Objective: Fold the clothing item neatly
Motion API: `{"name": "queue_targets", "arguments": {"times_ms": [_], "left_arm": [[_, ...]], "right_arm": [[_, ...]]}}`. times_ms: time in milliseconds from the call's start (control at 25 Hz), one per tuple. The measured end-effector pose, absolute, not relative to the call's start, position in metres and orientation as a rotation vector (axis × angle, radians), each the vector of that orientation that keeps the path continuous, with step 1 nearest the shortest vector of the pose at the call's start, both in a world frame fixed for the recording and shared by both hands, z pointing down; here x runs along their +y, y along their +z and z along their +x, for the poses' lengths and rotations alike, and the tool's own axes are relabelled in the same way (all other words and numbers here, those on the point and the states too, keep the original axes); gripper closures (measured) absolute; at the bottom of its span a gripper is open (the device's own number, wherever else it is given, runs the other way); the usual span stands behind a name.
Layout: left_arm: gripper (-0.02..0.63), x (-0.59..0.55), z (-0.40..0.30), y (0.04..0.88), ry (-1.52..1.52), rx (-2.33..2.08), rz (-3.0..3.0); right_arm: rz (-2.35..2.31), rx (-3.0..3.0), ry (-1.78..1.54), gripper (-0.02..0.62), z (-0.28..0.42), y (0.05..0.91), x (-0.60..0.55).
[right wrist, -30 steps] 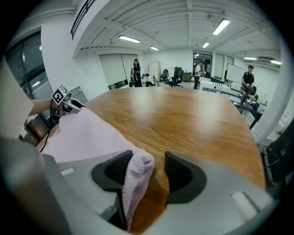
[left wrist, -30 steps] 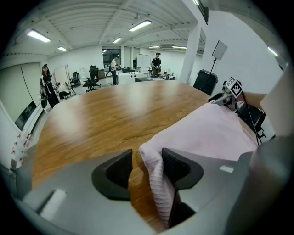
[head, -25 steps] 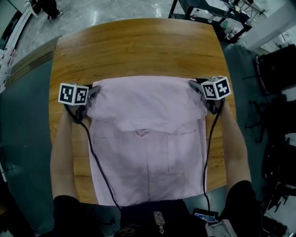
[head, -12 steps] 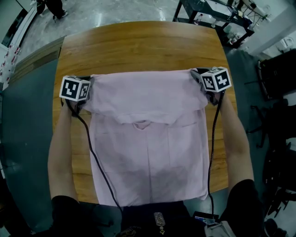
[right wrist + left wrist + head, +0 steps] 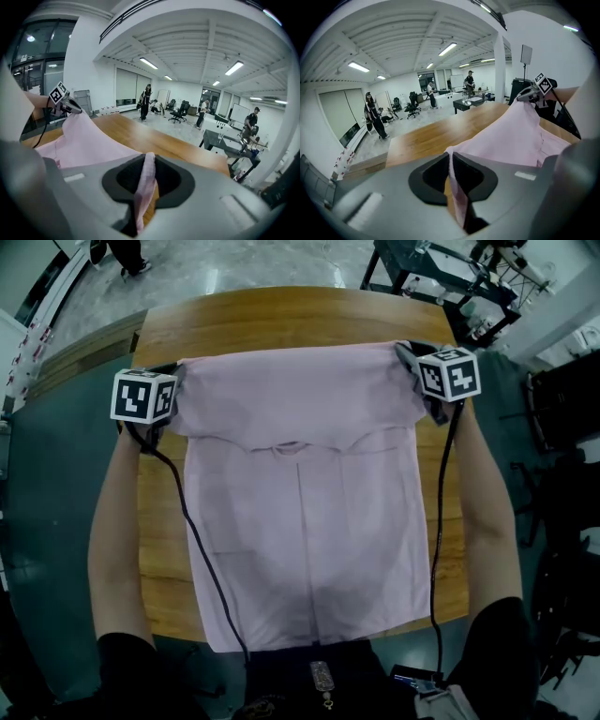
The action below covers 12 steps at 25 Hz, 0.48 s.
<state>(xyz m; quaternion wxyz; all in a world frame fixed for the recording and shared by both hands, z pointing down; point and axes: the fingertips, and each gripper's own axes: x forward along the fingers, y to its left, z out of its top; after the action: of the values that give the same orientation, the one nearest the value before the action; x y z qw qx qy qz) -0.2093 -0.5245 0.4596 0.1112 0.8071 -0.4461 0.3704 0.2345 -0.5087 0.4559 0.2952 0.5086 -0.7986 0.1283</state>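
The pale pink shirt lies lengthwise over the wooden table, with its hem at the near edge and its centre placket showing. Its far part is doubled back towards the person. The left gripper and right gripper have just been closing. Each now pinches one far corner of the fold, holding it above the tabletop.
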Motion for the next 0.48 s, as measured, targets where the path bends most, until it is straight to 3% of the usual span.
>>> {"name": "queue_targets", "arguments": {"times_ms": [480], "left_arm": [[0.575,-0.369,-0.217,0.397,0.987,-1.359,2.404]], "right_arm": [[1.370,-2.237,0.278,0.541,0.228,0.387,-0.394]]}}
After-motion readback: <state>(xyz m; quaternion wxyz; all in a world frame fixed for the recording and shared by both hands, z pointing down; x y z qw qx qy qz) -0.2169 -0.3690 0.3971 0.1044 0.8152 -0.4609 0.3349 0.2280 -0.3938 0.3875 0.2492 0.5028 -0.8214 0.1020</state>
